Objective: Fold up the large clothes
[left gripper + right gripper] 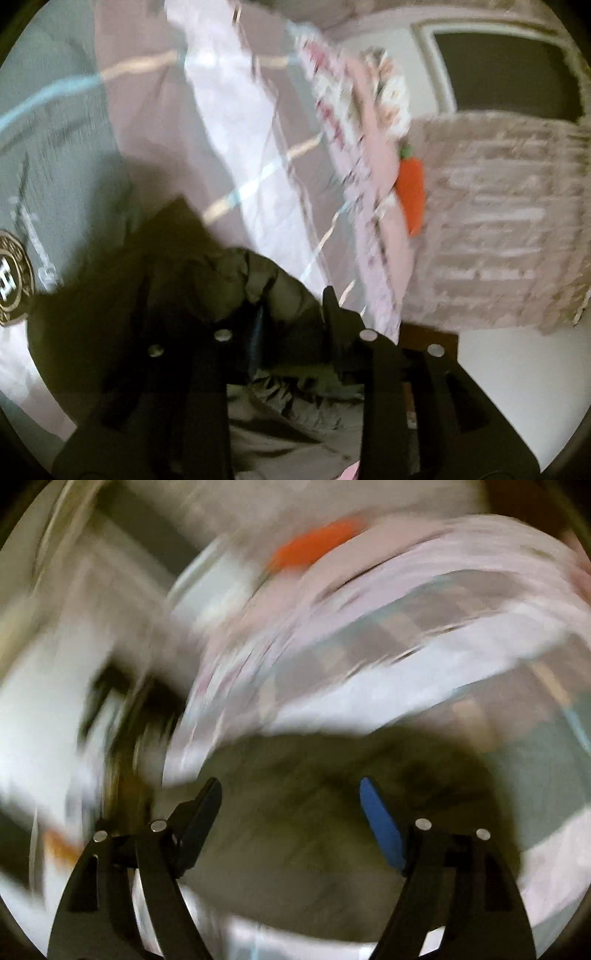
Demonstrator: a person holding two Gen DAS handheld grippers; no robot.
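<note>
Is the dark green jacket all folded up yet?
Not yet. The jacket lies rumpled on the bed, so no neat fold shows. The left gripper has cloth between its partly open jaws; the right gripper is wide open and empty over it. The folding itself is still left.

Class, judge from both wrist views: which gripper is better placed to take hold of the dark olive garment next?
Probably left. The left gripper already has dark olive garment folds between its narrow jaws; the right gripper gapes wide above it, its view badly blurred.
</note>
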